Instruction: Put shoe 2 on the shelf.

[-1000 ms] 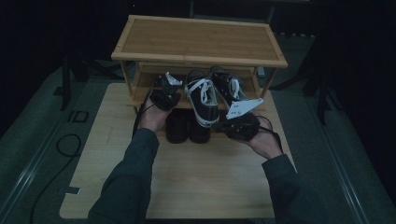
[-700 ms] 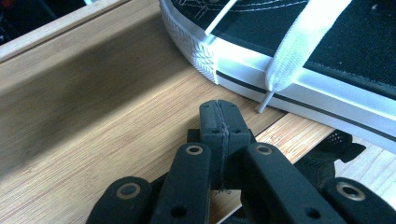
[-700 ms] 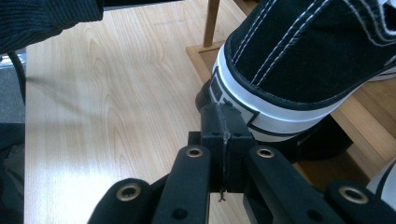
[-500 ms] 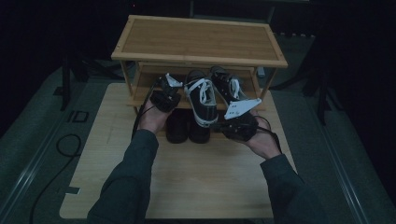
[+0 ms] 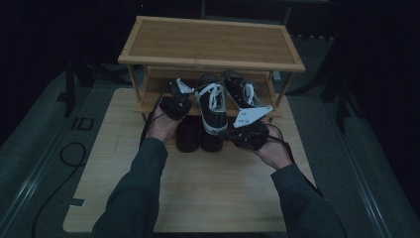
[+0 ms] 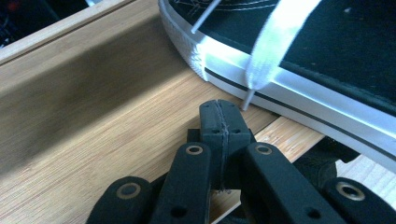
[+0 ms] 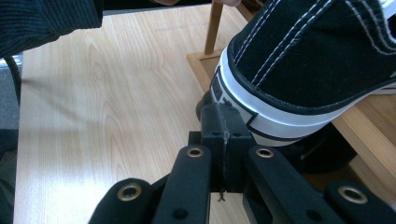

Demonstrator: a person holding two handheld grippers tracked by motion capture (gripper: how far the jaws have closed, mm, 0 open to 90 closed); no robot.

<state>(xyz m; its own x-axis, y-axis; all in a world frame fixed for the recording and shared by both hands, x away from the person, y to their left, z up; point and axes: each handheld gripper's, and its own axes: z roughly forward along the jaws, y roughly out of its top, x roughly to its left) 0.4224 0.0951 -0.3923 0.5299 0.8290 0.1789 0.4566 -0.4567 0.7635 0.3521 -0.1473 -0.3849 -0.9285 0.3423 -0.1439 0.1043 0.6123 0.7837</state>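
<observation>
Two black sneakers with white soles and laces lie on the lower shelf of a wooden shoe rack [image 5: 210,42]. The nearer sneaker [image 5: 212,101] sticks out over the shelf's front edge, and the second sneaker [image 5: 240,91] lies to its right. My left gripper [image 5: 184,93] is shut with nothing in it, just left of the nearer sneaker; its tips [image 6: 219,109] hover over the shelf [image 6: 93,116] beside a white lace [image 6: 275,42]. My right gripper [image 5: 228,131] is shut and empty, with its tips [image 7: 223,114] right at the sneaker's heel [image 7: 261,107].
Two dark shoes [image 5: 188,139] stand under the shelf on the pale wooden board [image 5: 213,188]. A rack leg [image 7: 214,23] rises behind the heel. Dark floor and a cable [image 5: 69,153] lie to the left of the board.
</observation>
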